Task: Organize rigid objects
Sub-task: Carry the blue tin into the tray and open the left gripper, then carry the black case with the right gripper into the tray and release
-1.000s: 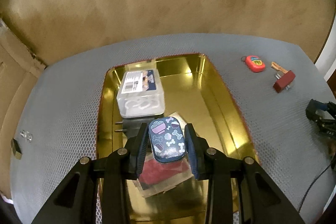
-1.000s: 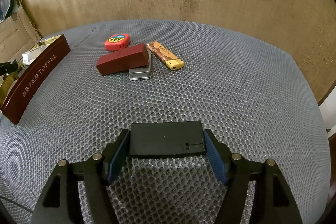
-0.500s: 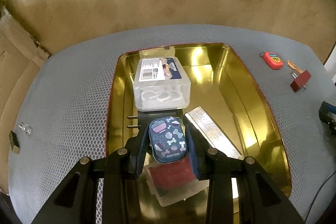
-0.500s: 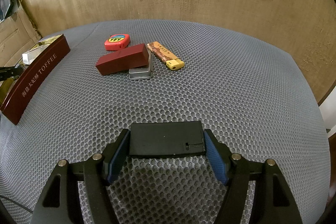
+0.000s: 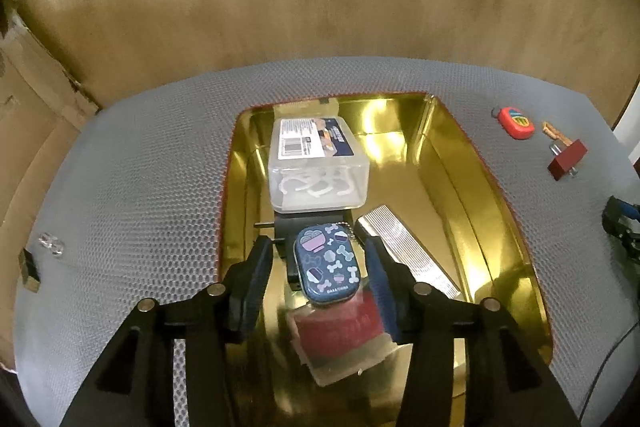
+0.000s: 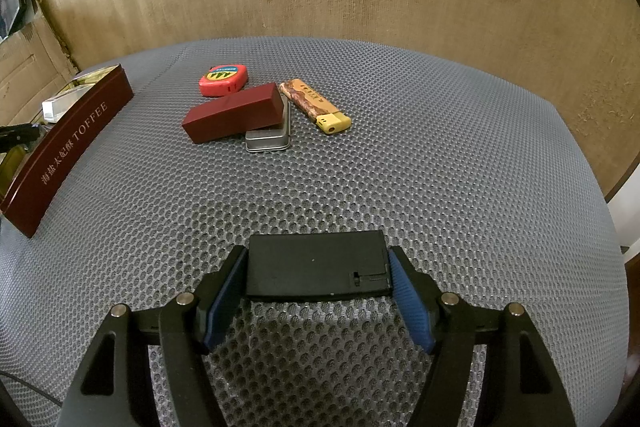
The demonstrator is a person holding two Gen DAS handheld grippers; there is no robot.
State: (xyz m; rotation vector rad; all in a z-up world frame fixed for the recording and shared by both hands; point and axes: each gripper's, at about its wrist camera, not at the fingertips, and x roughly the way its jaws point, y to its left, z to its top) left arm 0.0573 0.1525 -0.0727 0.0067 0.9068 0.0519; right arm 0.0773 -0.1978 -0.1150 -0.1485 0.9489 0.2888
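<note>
In the left wrist view my left gripper (image 5: 318, 267) hangs open over the gold-lined toffee tin (image 5: 452, 163). A small blue tin with bone prints (image 5: 328, 269) lies loose between the jaws, resting on a black plug adapter (image 5: 290, 227) and a red card in a clear case (image 5: 340, 335). A clear plastic box (image 5: 316, 167) and a silver ribbed bar (image 5: 408, 255) also lie in the tin. In the right wrist view my right gripper (image 6: 318, 271) is shut on a flat black box (image 6: 316, 269), low over the grey mesh mat (image 6: 440, 167).
On the mat in the right wrist view lie a red tape measure (image 6: 223, 79), a dark red box (image 6: 236, 111) on a silver tin (image 6: 269, 138), and a lighter (image 6: 316, 101). The tin's maroon wall (image 6: 64, 147) stands at the left. A burlap wall rises behind.
My left gripper has opened and let go of the blue bone-print tin, which now rests inside the toffee tin. The right gripper has not moved.
</note>
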